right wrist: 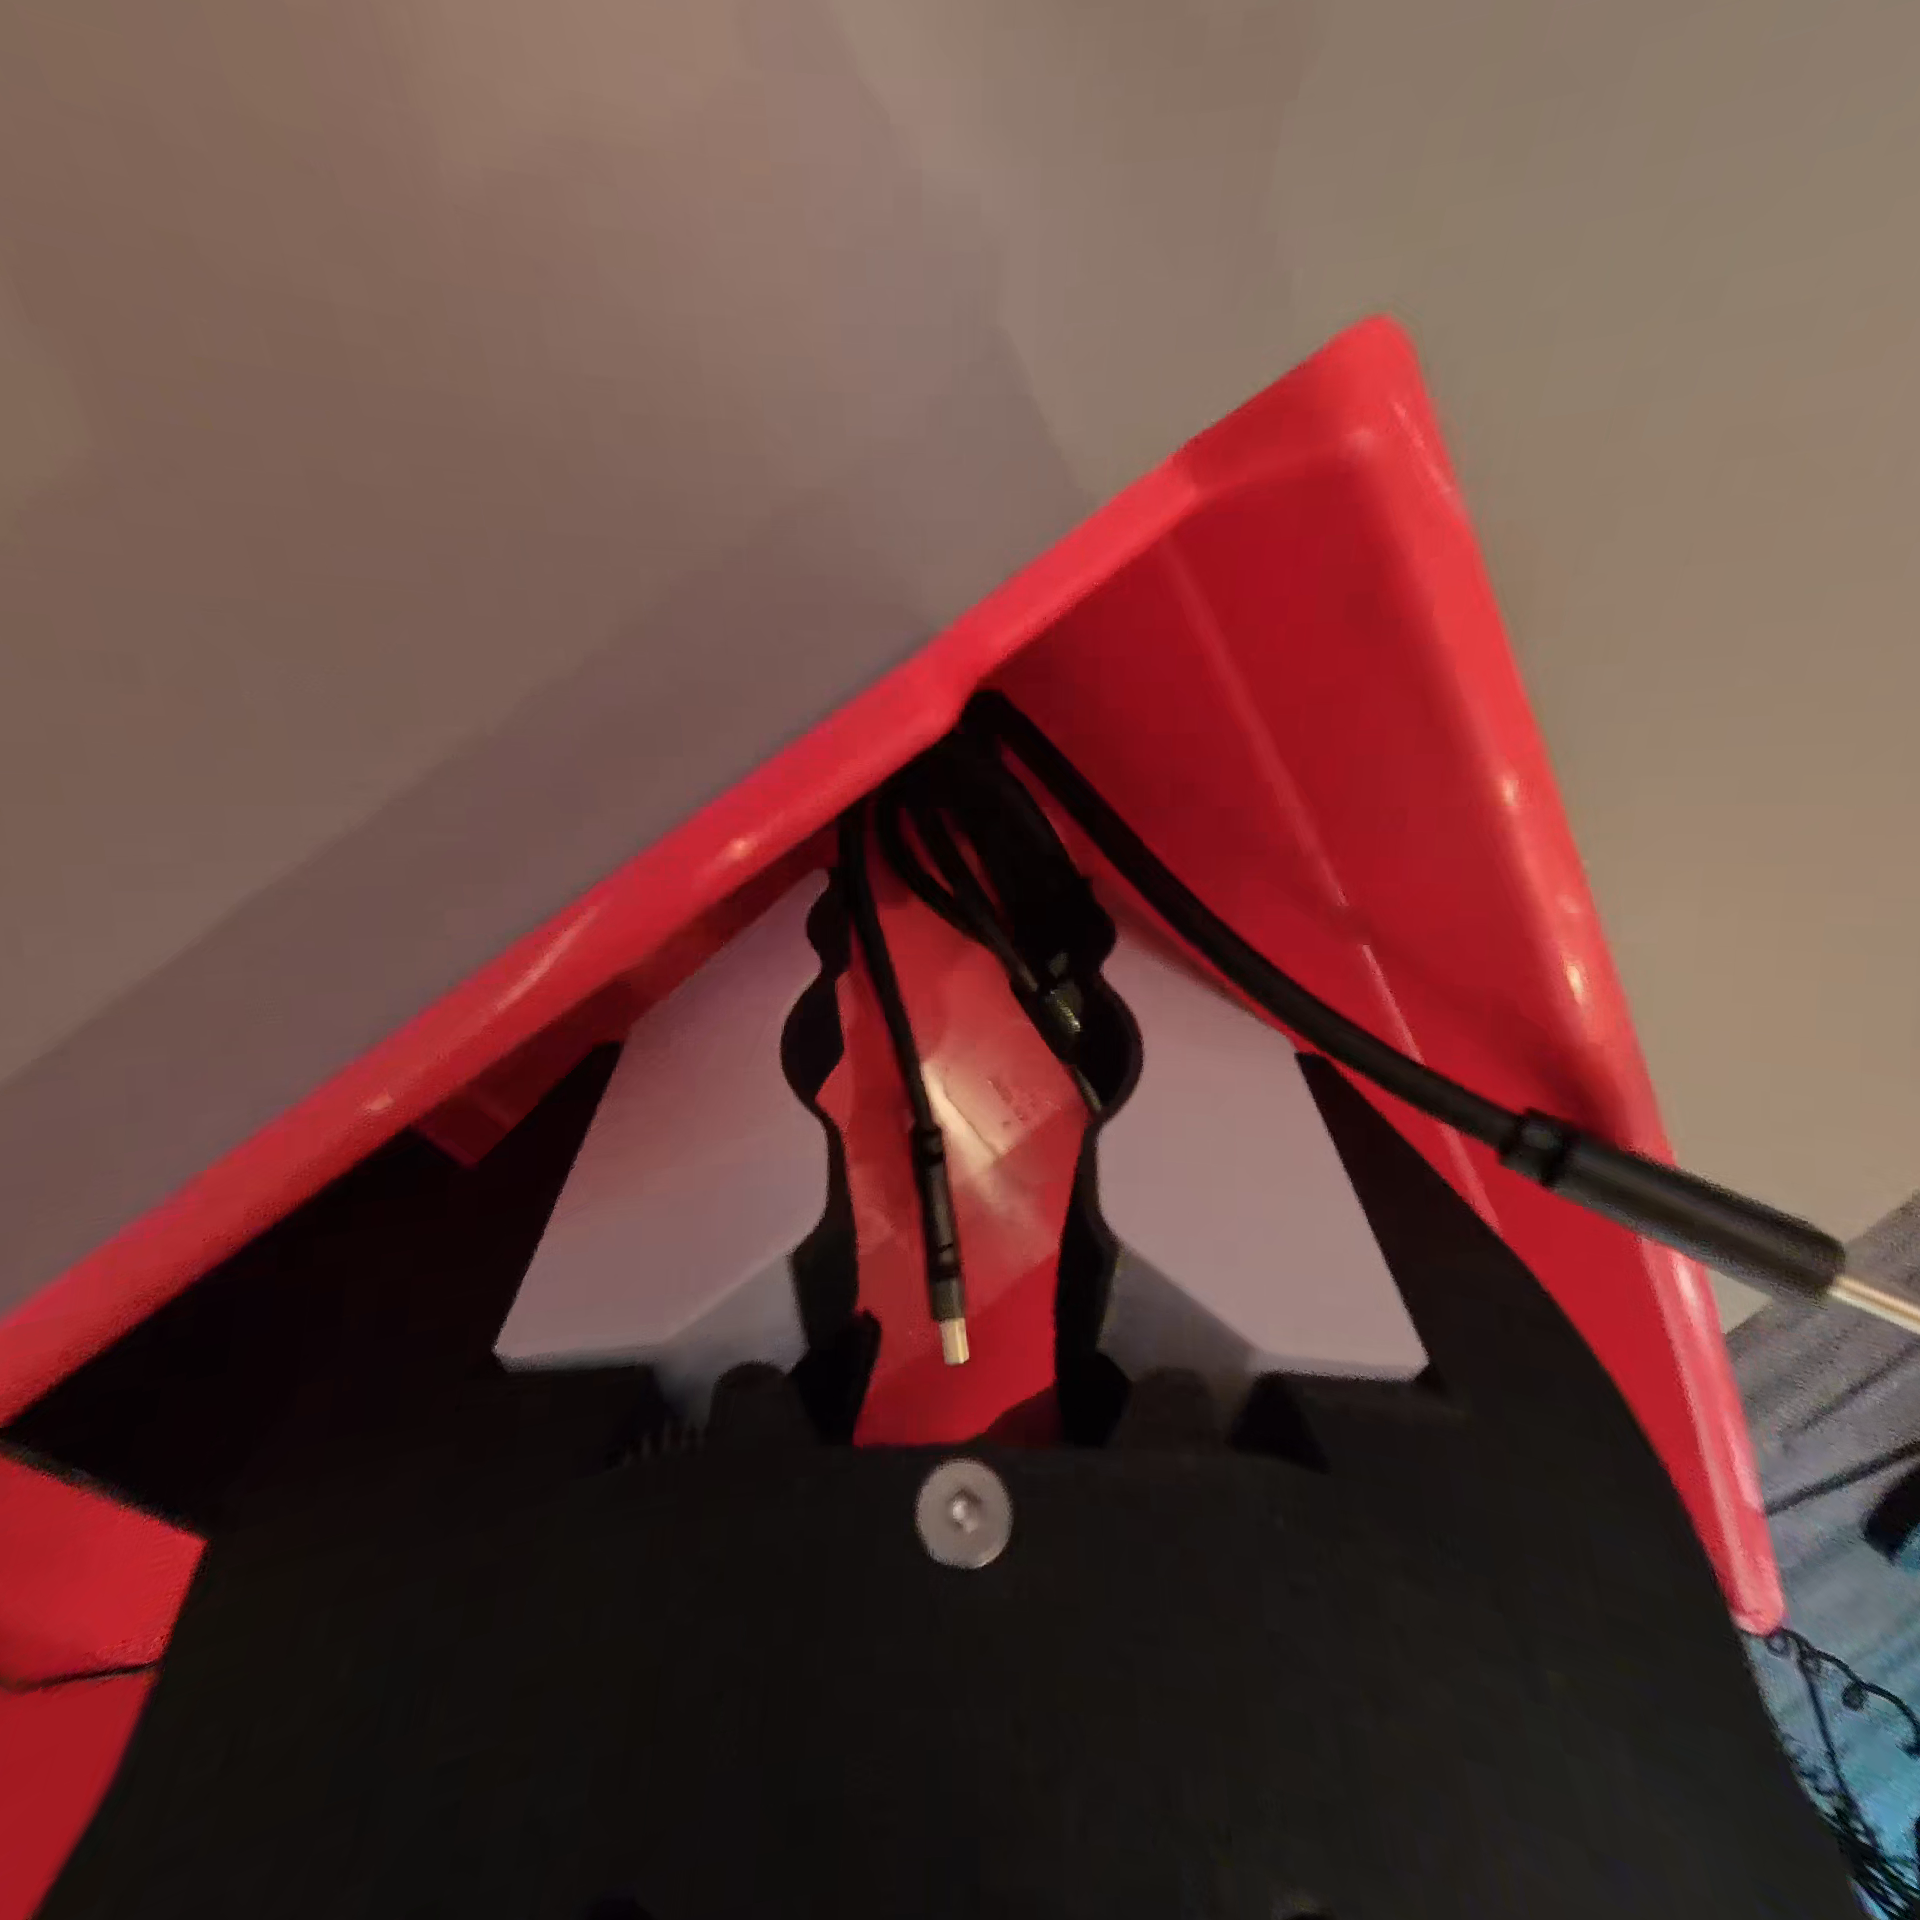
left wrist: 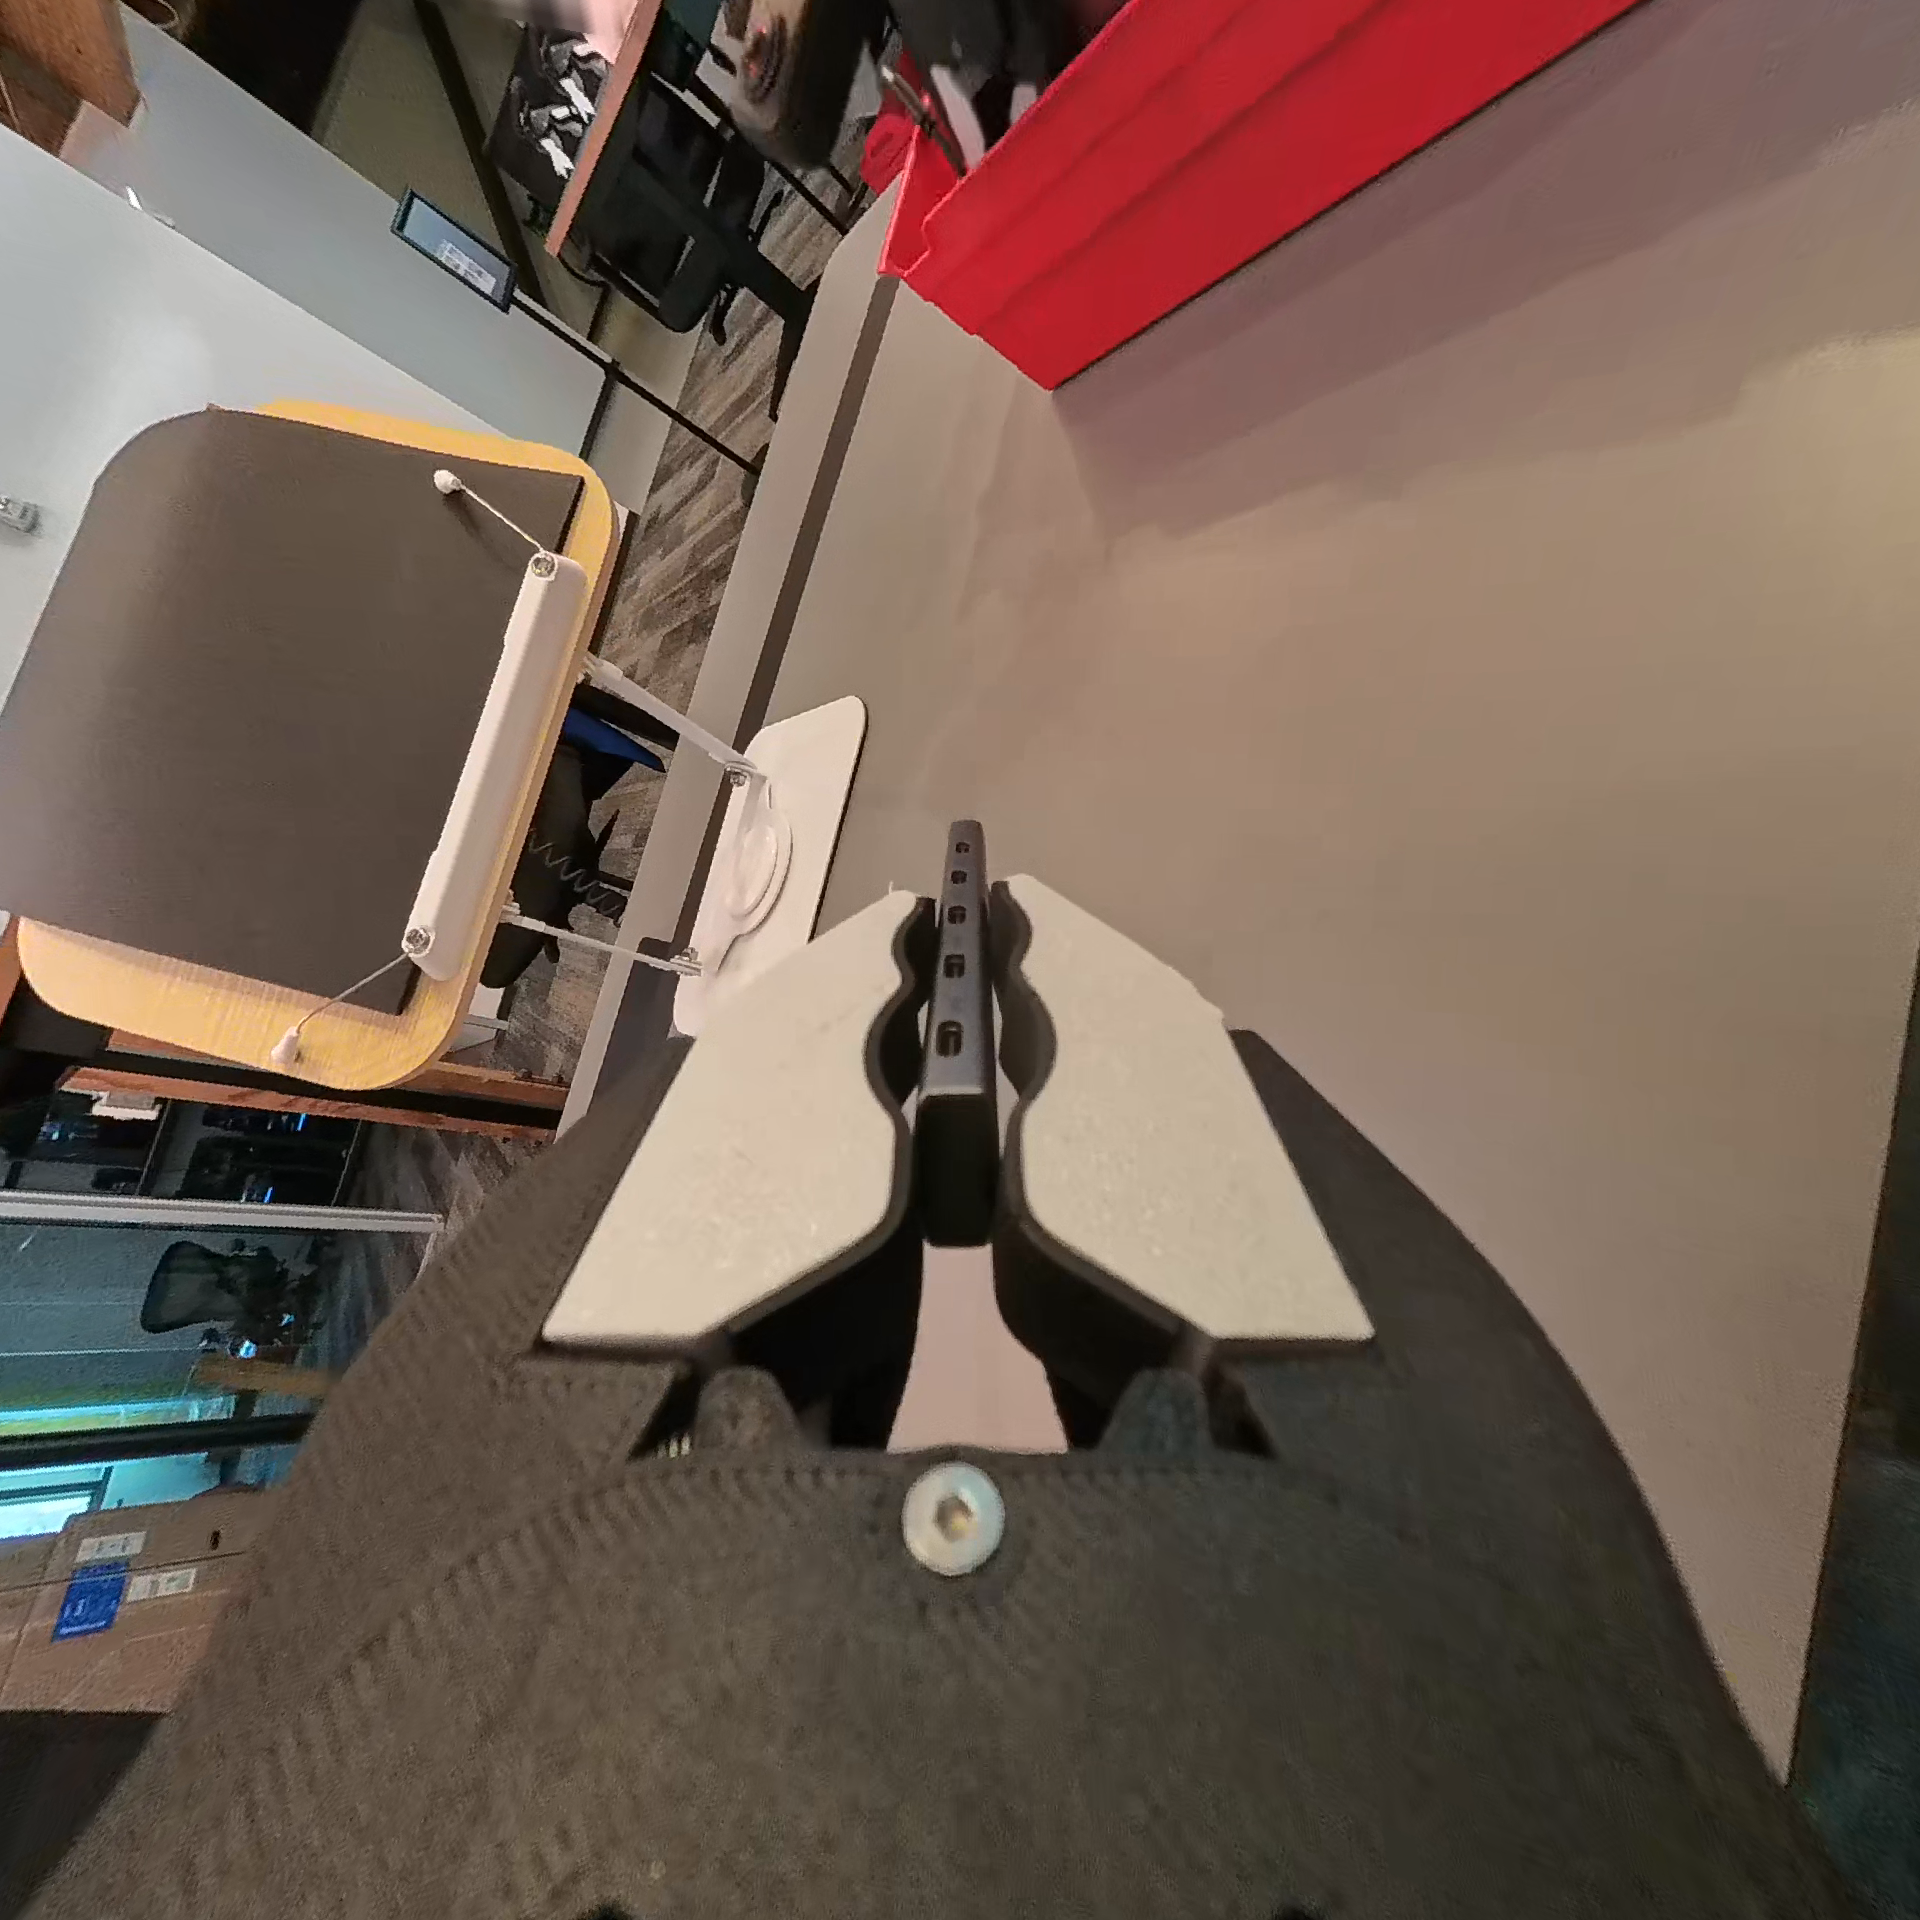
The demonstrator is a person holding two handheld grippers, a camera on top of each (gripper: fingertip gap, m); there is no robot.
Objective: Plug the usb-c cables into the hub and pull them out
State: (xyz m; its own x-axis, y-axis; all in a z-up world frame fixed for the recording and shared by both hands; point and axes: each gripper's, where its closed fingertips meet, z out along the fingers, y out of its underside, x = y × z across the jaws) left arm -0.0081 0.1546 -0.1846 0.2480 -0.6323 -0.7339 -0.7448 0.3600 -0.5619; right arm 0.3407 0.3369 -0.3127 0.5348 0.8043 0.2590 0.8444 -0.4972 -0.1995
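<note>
Hub [left wrist: 961, 1023] clamped in the left gripper [left wrist: 954, 914]; right gripper [right wrist: 961, 997] spread open over USB-C cables [right wrist: 930, 1164] in the red bin [right wrist: 1299, 727].

hub [left wrist: 961, 1023]: black, slim, ports showing, clamped edge-on | usb-c cables [right wrist: 940, 1174]: black, bundled in red bin [right wrist: 1299, 727]

right gripper [right wrist: 961, 914] hangs spread wide over the red bin [right wrist: 1299, 727], black cables [right wrist: 925, 1101] bunched in it between the fingers

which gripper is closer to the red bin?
Right. The right gripper reaches into the red bin among the cables; the left gripper holds the hub away from it.
</note>
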